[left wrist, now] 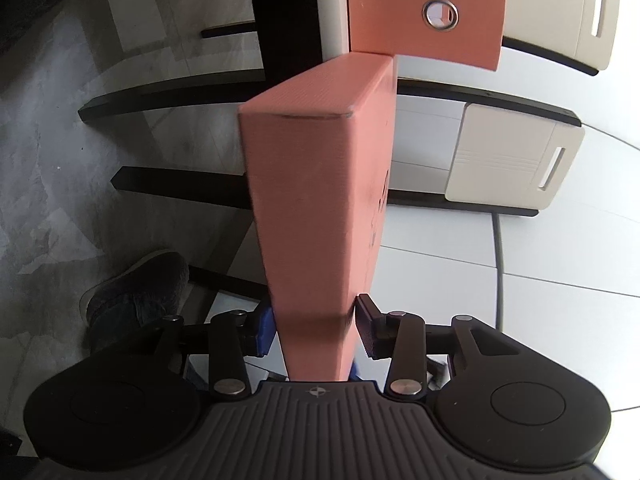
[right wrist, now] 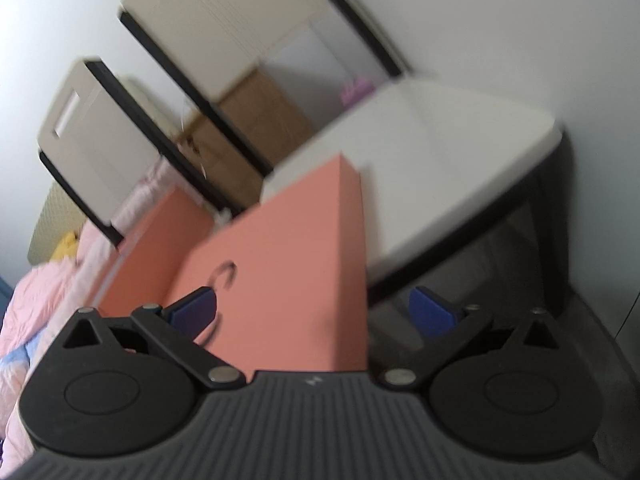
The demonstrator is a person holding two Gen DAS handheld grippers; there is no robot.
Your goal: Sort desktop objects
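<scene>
In the left wrist view, a salmon-orange box (left wrist: 316, 200) stands on its narrow edge and runs away from the camera. My left gripper (left wrist: 314, 320) is shut on its near end, one pad on each broad side. A second orange box (left wrist: 424, 4) with a metal ring eyelet (left wrist: 440, 14) sits beyond it, touching its far end. The right wrist view is blurred. There my right gripper (right wrist: 312, 304) is open wide over an orange box (right wrist: 288, 272) with a ring mark. Its right pad stands apart from the box. Another orange box (right wrist: 152, 248) lies to the left.
Beige bins (left wrist: 516, 164) with slot handles sit on black-edged shelves (left wrist: 160, 92). A person's dark shoe (left wrist: 136, 292) is on the marble floor at lower left. A grey cable (left wrist: 498, 264) crosses the white surface. Pink bedding (right wrist: 40, 296), a cardboard box (right wrist: 256, 120) and a white tabletop (right wrist: 440, 168) show in the right wrist view.
</scene>
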